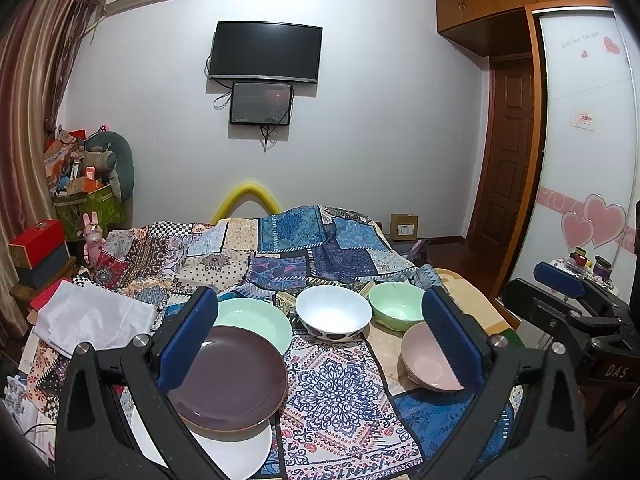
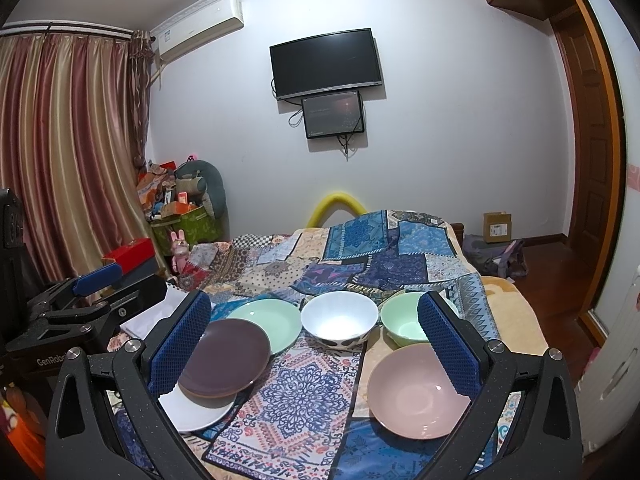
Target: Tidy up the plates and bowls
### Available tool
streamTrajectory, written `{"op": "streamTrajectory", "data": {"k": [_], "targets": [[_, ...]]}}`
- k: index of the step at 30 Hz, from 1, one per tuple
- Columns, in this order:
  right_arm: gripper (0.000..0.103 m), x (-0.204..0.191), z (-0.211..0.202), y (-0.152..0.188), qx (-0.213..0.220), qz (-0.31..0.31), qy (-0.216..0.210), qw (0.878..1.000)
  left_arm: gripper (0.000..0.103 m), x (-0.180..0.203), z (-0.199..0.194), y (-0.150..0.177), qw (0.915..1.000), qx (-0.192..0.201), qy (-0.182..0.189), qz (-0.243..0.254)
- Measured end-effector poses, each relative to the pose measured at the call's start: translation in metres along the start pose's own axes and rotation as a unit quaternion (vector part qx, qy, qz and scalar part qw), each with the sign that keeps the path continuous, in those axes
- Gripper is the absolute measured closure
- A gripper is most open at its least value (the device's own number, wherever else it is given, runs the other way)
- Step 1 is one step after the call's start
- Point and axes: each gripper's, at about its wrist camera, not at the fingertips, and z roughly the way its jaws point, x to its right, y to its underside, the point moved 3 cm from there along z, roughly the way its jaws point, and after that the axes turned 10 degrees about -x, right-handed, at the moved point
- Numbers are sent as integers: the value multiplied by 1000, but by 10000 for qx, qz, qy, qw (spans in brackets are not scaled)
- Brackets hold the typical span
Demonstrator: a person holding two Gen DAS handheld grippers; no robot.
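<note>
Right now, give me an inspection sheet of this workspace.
Surface: bed under a patchwork cloth, rumpled toward the far end.
Job's things: brown plate overlapping a white plate and a mint plate; white bowl, mint bowl and pink bowl upright.
Clutter: white folded cloth on the bed; boxes and bags by the curtain.
Grippers: left gripper and right gripper both open, holding nothing.
Cables: wires hang under the wall screens.
Surroundings: air conditioner, cardboard box on the floor.
</note>
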Motion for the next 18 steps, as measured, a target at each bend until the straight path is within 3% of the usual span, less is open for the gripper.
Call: {"op": "streamTrajectory", "data": {"k": [10, 18], "targets": [[0, -6, 13, 1, -159, -34, -43, 9999, 0, -17, 9, 4, 9998, -175, -60, -70], [0, -21, 39, 5, -427, -168, -145, 9988, 0, -47, 23, 12, 9981, -548, -270, 72]]}}
